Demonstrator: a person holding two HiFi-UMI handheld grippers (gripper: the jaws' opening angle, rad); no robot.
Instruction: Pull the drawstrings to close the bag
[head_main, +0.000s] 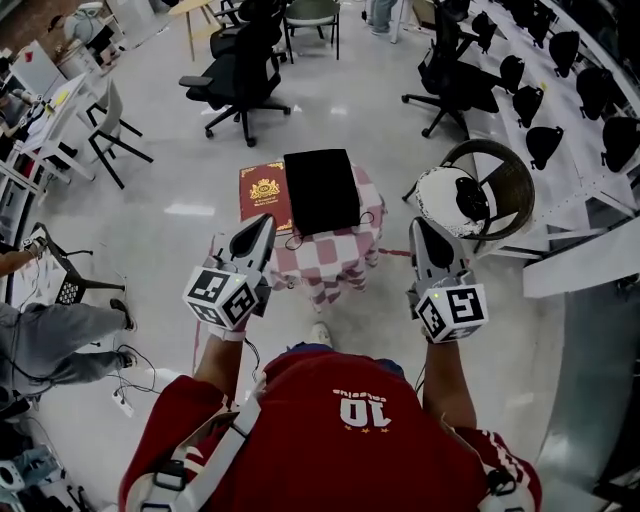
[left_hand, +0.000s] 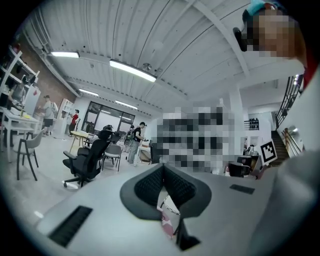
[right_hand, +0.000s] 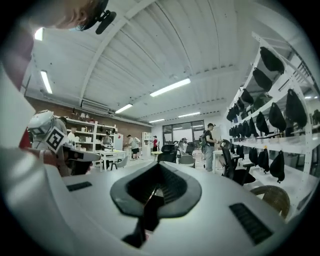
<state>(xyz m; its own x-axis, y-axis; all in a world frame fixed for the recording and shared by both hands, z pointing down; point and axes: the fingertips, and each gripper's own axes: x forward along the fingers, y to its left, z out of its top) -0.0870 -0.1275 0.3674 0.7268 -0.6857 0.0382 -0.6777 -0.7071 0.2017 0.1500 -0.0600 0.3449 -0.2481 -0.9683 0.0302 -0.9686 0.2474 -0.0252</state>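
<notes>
A flat black drawstring bag (head_main: 320, 190) lies on a small table draped in a red-and-white checked cloth (head_main: 340, 262). A black cord (head_main: 292, 240) loops off the bag's near left corner, and another cord (head_main: 368, 216) curls at its right side. My left gripper (head_main: 265, 222) points level over the table's near left corner with its tips together. My right gripper (head_main: 418, 225) hovers just off the table's right edge, also shut. I see no cord caught in either. In the left gripper view the jaws meet at the left gripper (left_hand: 163, 167), and checked cloth (left_hand: 167, 220) shows below them. The right gripper (right_hand: 158, 166) faces the open room.
A dark red book (head_main: 264, 192) lies next to the bag on its left. A round wicker chair (head_main: 500, 185) stands to the right, with shelving (head_main: 590, 90) of dark bags behind it. Black office chairs (head_main: 240, 80) stand beyond the table. A seated person's legs (head_main: 50, 335) show at the left.
</notes>
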